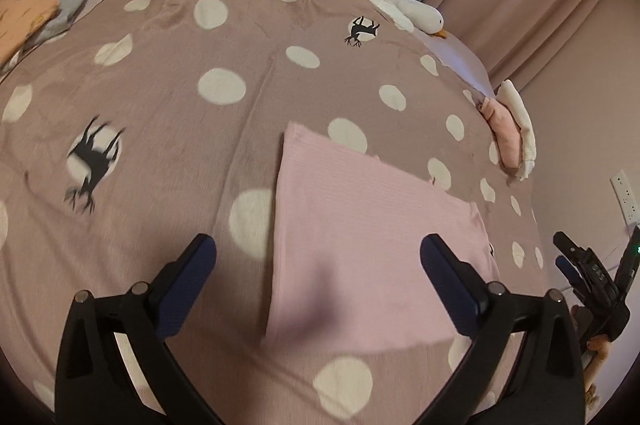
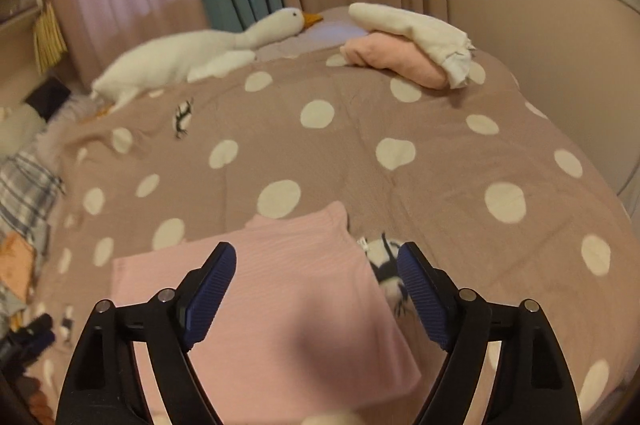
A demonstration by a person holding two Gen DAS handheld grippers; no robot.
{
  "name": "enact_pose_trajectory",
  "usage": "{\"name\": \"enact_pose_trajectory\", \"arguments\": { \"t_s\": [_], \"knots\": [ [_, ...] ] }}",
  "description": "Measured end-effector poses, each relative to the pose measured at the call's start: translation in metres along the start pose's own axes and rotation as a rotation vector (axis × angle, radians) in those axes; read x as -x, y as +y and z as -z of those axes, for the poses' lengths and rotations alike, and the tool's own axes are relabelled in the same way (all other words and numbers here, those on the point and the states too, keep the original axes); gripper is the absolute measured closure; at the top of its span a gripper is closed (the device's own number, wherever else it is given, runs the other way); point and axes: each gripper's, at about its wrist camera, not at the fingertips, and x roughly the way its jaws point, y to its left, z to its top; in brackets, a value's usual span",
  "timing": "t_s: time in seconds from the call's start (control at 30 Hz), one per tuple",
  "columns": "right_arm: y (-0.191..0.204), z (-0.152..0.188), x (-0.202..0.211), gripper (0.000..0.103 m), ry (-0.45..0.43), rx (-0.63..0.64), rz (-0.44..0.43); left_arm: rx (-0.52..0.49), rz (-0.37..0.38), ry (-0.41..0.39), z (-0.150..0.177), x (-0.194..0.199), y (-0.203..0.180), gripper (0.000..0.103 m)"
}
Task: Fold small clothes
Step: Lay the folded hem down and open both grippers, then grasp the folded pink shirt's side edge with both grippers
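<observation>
The pink garment (image 1: 360, 245) lies flat on the dotted bedspread (image 1: 180, 129) — below both grippers, left gripper (image 1: 318, 257) and right gripper (image 2: 316, 265), jaws apart, touching nothing.

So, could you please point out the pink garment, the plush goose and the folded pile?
pink garment (image 1: 360, 245): left wrist view, middle of the cloth
plush goose (image 2: 168, 59): right wrist view, body
folded pile (image 2: 392, 55): right wrist view, pink lower piece
</observation>
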Motion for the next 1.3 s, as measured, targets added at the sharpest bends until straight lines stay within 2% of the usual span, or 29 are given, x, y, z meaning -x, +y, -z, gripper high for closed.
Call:
{"name": "enact_pose_trajectory", "arguments": {
  "t_s": [0.1, 0.2, 0.27, 0.33, 0.43, 0.63, 0.77, 0.9, 0.93, 1.03, 1.1, 1.17, 1.23, 1.3],
  "knots": [
    [-0.013, 0.016, 0.011, 0.019, 0.001, -0.042, -0.018, 0.035, 0.014, 0.017, 0.018, -0.001, 0.008, 0.001],
    [-0.027, 0.041, 0.014, 0.019, 0.010, -0.077, 0.020, 0.093, 0.034, 0.057, 0.036, -0.008, 0.020, 0.002],
    [-0.035, 0.056, 0.009, 0.019, 0.040, -0.099, 0.015, 0.092, 0.038, 0.081, 0.047, -0.015, 0.022, 0.004],
    [-0.045, 0.070, 0.007, 0.019, 0.070, -0.144, -0.006, 0.073, 0.032, 0.090, 0.055, -0.020, 0.021, 0.010],
    [-0.063, 0.090, -0.004, 0.019, 0.113, -0.242, -0.063, 0.087, 0.047, 0.102, 0.063, -0.030, 0.022, 0.015],
    [-0.077, 0.118, -0.021, 0.019, 0.175, -0.332, -0.111, 0.124, 0.064, 0.158, 0.072, -0.059, 0.025, 0.026],
    [-0.081, 0.127, -0.037, 0.028, 0.205, -0.397, -0.195, 0.145, 0.090, 0.131, 0.068, -0.067, 0.024, 0.032],
    [-0.082, 0.127, -0.054, 0.042, 0.199, -0.443, -0.250, 0.235, 0.140, 0.122, 0.063, -0.078, 0.030, 0.039],
    [-0.082, 0.126, -0.057, 0.043, 0.189, -0.451, -0.259, 0.253, 0.147, 0.113, 0.061, -0.080, 0.031, 0.048],
    [-0.083, 0.121, -0.068, 0.059, 0.171, -0.476, -0.263, 0.267, 0.139, 0.119, 0.059, -0.087, 0.031, 0.074],
    [-0.084, 0.117, -0.072, 0.077, 0.169, -0.479, -0.253, 0.262, 0.144, 0.112, 0.059, -0.086, 0.029, 0.082],
    [-0.080, 0.114, -0.071, 0.085, 0.173, -0.470, -0.254, 0.240, 0.129, 0.091, 0.060, -0.080, 0.025, 0.085],
    [-0.077, 0.113, -0.063, 0.087, 0.151, -0.443, -0.240, 0.218, 0.121, 0.074, 0.061, -0.070, 0.020, 0.086],
    [-0.074, 0.111, -0.049, 0.090, 0.125, -0.416, -0.235, 0.201, 0.143, 0.055, 0.062, -0.058, 0.015, 0.087]
  ]
}}
